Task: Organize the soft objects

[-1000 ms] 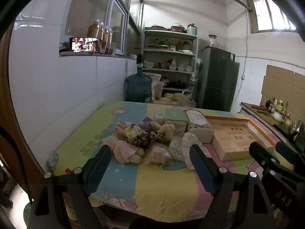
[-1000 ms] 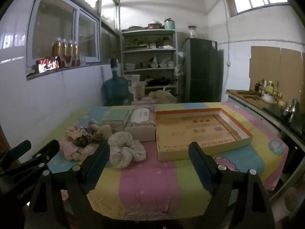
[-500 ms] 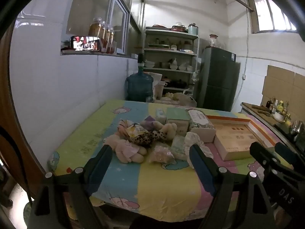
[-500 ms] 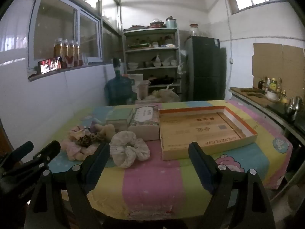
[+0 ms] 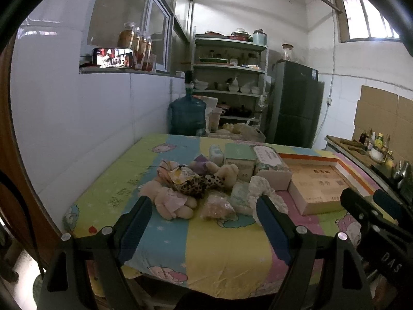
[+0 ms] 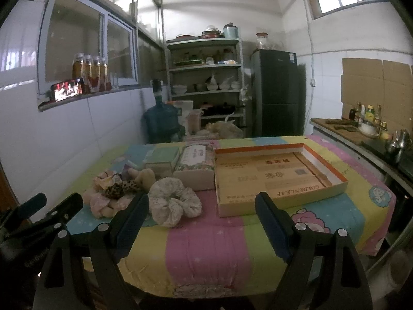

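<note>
Two hand-held grippers are seen low in frame, nearest the camera: the left hand-held gripper point(image 5: 201, 214) and the right hand-held gripper point(image 6: 201, 211), both spread wide with nothing between the fingers, held above the near edge of the worktop point(image 6: 206, 248). Beyond, at centre left, a white scrunchie point(image 6: 174, 204) is seen just beside a heap of plush toys point(image 5: 180, 188). Right of centre, an open cardboard tray point(image 6: 278, 178) is noted. Two boxes point(image 6: 193, 168) are set behind the scrunchie.

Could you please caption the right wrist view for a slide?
Open right gripper above striped table, facing white scrunchie and empty cardboard tray.
</note>
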`<state>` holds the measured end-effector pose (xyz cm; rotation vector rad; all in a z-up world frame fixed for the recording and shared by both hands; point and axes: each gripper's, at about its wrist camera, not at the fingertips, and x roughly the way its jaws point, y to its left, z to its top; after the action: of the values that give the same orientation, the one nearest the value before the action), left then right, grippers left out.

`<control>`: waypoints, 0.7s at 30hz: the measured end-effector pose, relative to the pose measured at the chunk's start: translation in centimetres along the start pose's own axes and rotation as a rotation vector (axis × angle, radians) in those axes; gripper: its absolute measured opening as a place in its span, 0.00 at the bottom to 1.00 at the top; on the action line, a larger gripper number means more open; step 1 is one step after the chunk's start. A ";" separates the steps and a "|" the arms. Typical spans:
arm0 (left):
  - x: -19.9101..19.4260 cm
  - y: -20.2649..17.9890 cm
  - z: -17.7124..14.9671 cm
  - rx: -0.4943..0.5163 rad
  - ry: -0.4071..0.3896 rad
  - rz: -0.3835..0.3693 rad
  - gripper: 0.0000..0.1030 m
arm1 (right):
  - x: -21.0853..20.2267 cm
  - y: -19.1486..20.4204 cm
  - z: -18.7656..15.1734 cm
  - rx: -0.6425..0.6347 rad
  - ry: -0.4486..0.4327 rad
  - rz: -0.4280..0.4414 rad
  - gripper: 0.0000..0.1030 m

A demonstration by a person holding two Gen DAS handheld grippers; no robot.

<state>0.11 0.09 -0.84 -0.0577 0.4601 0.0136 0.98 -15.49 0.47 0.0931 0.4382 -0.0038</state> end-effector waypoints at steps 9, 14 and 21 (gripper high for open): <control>0.1 -0.1 -0.1 0.003 0.004 -0.004 0.81 | 0.0 -0.1 0.0 0.002 0.001 0.003 0.83; 0.2 -0.2 -0.2 0.013 0.010 -0.008 0.81 | 0.0 -0.1 0.1 0.003 0.002 0.004 0.83; 0.2 -0.2 -0.2 0.013 0.012 -0.008 0.80 | -0.1 -0.1 0.1 0.000 0.000 0.007 0.83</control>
<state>0.24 -0.13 -1.06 -0.0468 0.4716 0.0020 0.88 -15.57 0.62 0.0952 0.4377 0.0034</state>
